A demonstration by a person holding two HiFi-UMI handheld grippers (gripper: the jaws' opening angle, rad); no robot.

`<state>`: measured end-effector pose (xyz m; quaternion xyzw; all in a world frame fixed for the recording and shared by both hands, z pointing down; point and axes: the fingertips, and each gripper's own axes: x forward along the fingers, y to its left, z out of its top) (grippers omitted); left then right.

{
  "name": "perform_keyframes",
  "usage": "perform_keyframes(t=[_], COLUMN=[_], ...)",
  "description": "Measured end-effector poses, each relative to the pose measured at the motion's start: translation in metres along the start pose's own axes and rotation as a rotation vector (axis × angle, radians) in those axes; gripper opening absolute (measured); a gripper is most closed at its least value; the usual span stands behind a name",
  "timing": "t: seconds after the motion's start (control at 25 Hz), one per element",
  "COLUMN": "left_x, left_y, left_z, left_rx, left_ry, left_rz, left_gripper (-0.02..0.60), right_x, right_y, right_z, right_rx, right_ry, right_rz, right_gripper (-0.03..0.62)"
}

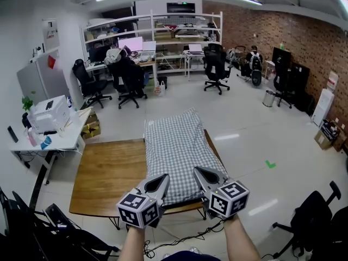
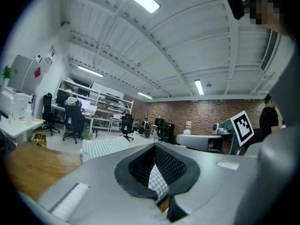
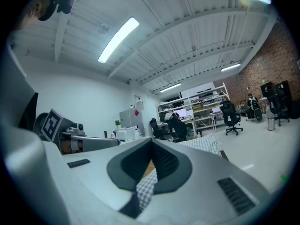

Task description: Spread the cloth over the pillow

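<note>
A grey-and-white checked cloth lies lengthwise over a raised, pillow-shaped bulge on the right half of the wooden table; the pillow itself is hidden beneath it. My left gripper and right gripper sit side by side at the cloth's near edge. In the left gripper view the jaws of the left gripper are shut on a pinch of checked cloth. In the right gripper view a fold of the cloth is likewise pinched in my right gripper.
A white desk with a printer stands left of the table. Office chairs and shelving fill the back of the room. A black chair is at the lower right, and cables lie on the floor under the table's near edge.
</note>
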<state>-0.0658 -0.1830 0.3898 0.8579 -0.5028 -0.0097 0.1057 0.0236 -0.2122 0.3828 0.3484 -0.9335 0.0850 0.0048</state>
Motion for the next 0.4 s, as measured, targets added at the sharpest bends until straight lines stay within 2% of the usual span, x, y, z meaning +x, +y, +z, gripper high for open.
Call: perform_keyframes(t=[0.4], left_x=[-0.0025], left_y=[-0.0027], left_z=[-0.0089], left_rx=[-0.009], left_ry=[0.016], left_rz=[-0.006], left_gripper=[0.005], right_x=[0.0021], right_y=[0.0055], right_z=[-0.0037], right_rx=[-0.007], right_ry=[0.005], right_rz=[0.008], right_gripper=[0.008])
